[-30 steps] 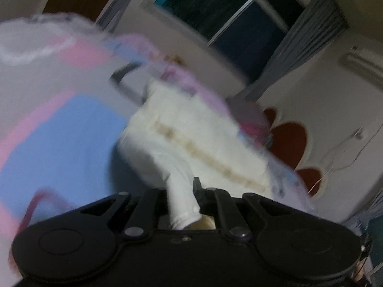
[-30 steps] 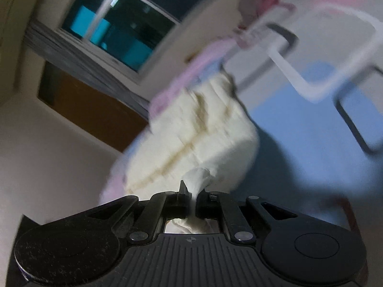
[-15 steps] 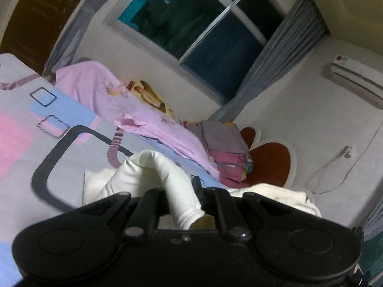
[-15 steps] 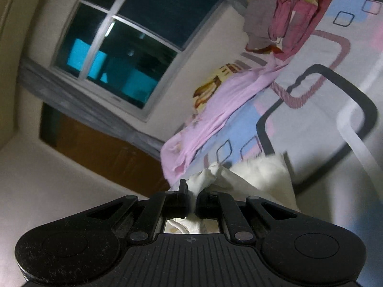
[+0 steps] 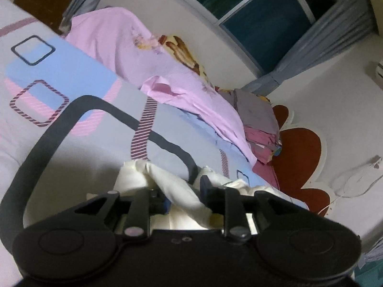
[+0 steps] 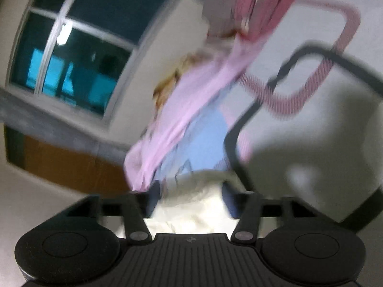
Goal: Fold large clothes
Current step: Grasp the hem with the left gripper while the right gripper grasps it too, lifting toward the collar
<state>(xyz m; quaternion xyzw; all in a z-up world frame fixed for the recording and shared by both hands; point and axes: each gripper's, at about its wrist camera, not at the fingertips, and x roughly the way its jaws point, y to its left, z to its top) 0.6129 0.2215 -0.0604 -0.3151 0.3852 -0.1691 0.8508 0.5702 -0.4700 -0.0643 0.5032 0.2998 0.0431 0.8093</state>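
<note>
Night-dark window panes point(image 5: 261, 16) and grey curtains back the left wrist view, with a bed point(image 5: 71, 76) below them under a sheet printed in blue, pink and black shapes. Along the far side of the bed lies a pink garment point(image 5: 134, 55), and past it a stack of folded clothes point(image 5: 258, 119) sits against a red flower-shaped headboard point(image 5: 301, 153). Close to the camera, the left hand-held gripper point(image 5: 183, 190) has its jaws spread apart, and a sleeve-like tube of the cream garment point(image 5: 177, 191) lies loosely between them, not pinched. Most of that garment is bunched low on the sheet right at the fingers. Judging by the rumpled heap, no neat fold is finished yet; flattening and folding look to be ahead. Open sheet stretches left and forward, so there is room to spread it; the pink garment bounds the far side.

From the right wrist, everything is smeared by motion. The right hand-held gripper point(image 6: 190, 196) stands wide, jaws well apart, with the cream garment point(image 6: 191, 203) lying between and beneath them, apparently not gripped. Beyond it run the pink garment point(image 6: 189, 105) and the printed sheet of the bed point(image 6: 311, 131). Bare sheet to the right offers free space; the bed's edge is not clearly seen here.
</note>
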